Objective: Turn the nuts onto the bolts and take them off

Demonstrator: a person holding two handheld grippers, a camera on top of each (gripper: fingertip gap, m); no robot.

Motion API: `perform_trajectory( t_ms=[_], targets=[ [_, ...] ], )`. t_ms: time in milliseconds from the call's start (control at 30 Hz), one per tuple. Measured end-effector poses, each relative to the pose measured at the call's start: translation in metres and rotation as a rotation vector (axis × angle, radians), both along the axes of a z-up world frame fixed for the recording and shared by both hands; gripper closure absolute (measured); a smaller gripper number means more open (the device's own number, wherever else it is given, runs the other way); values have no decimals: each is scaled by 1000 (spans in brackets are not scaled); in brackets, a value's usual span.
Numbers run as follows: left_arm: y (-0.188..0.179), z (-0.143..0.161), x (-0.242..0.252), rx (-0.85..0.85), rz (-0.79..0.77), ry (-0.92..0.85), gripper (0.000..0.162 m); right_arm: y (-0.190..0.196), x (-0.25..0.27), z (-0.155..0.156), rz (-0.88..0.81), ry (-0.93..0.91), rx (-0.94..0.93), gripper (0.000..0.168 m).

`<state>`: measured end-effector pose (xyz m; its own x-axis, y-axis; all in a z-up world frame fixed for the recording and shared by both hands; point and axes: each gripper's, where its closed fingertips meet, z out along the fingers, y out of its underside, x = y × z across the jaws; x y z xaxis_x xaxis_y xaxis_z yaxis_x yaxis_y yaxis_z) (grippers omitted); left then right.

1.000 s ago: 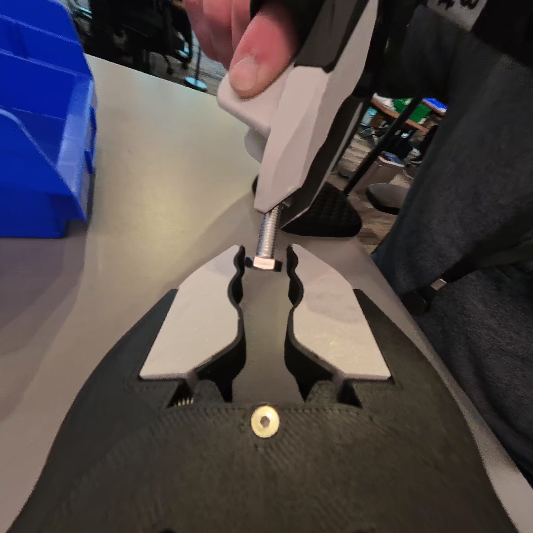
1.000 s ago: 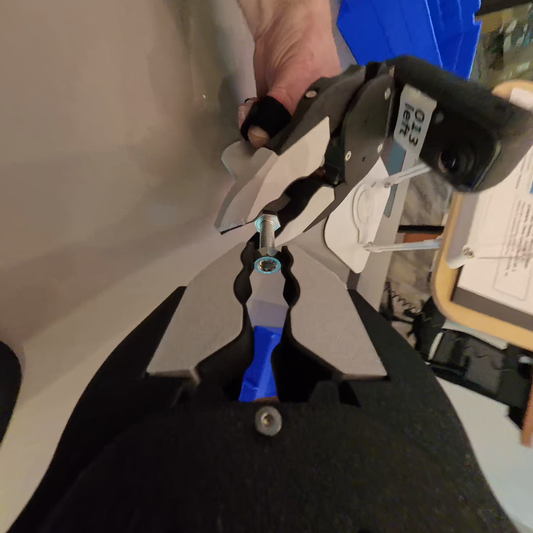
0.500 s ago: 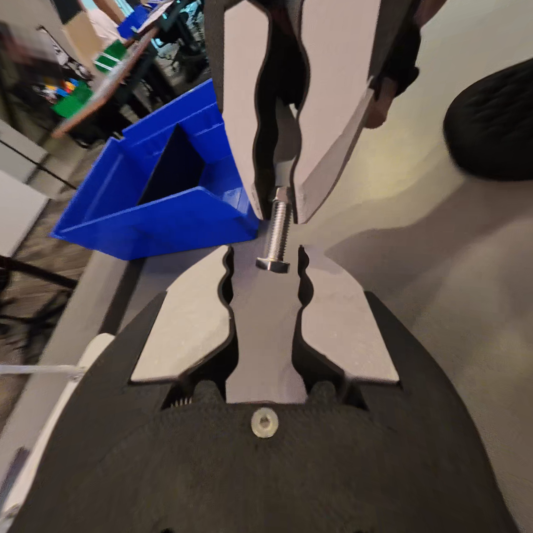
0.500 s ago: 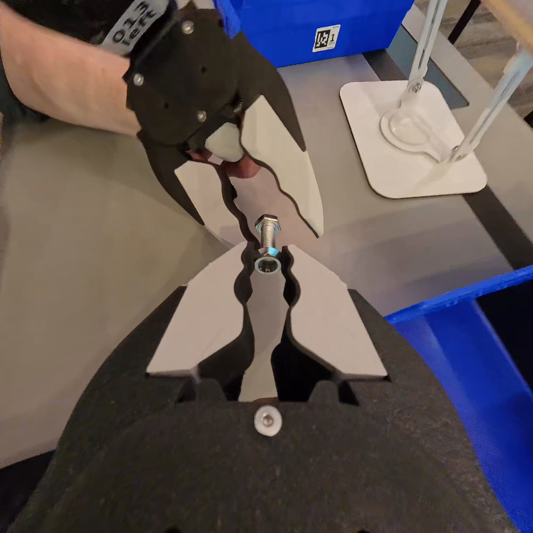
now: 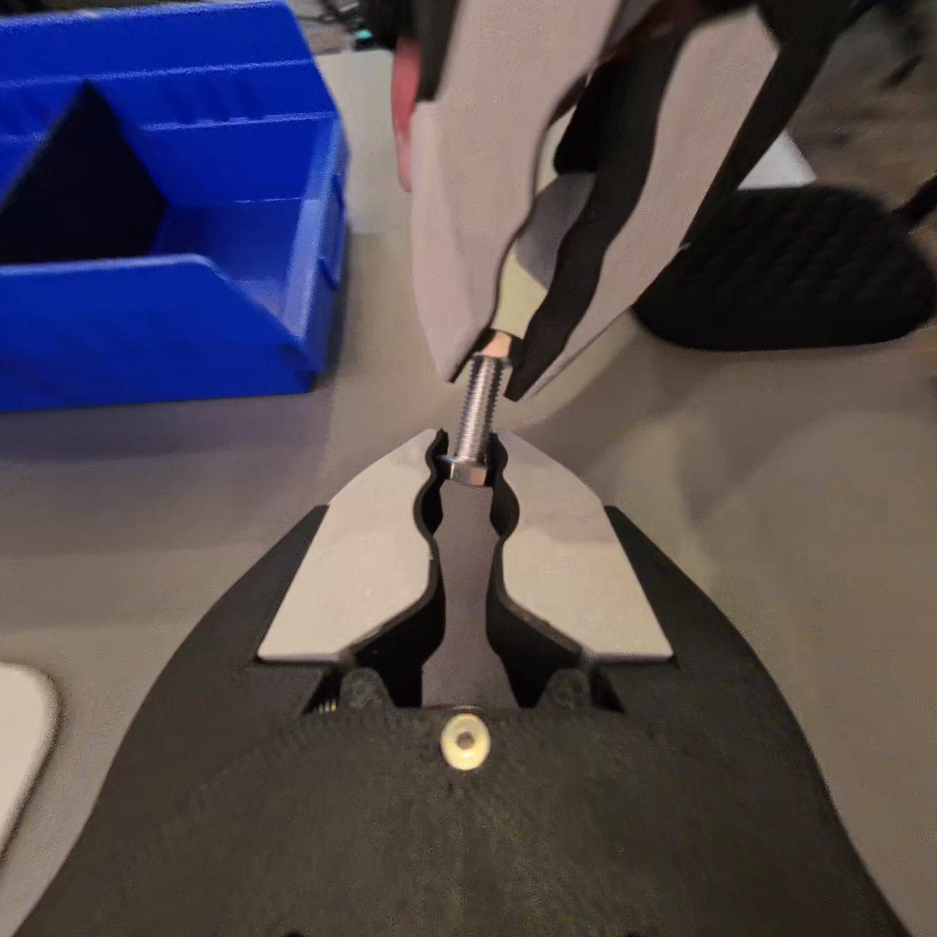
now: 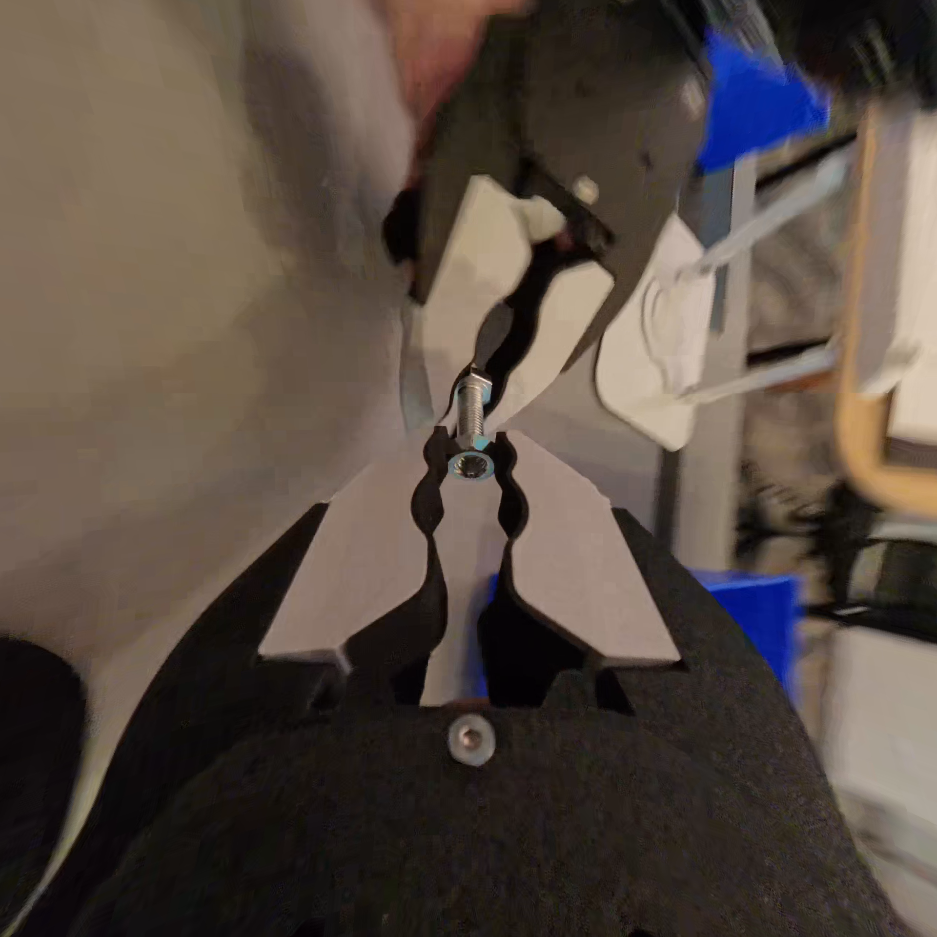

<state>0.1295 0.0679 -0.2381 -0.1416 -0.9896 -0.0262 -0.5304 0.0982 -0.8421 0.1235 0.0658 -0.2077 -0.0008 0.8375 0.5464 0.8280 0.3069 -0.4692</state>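
Held the silver threaded steel bolt (image 5: 474, 416) in the air above the grey table (image 5: 152, 507), hex head clamped in the left gripper (image 5: 467, 459); pinched the small silver hex nut (image 6: 471, 465) at the bolt's far end in the right gripper (image 6: 471, 446); blue plastic bin (image 5: 167, 213) well to the side

No readable text, label, number or sign in either view right now. Both wrist pictures motion-blurred; blue bin (image 5: 167, 213), gripper bodies, framed sheet at right edge (image 6: 907, 304) show nothing legible.
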Motion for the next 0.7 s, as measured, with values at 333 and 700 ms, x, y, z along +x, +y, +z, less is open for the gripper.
perform_trajectory(
  t_ms=[333,700],
  targets=[
    [-31,16,-10,-555,-258,-133,147,-8,-7,24,310,-322,466,150],
    [-21,23,-11,-457,-221,-192,147,62,86,64,-346,131,32,150]
  ],
)
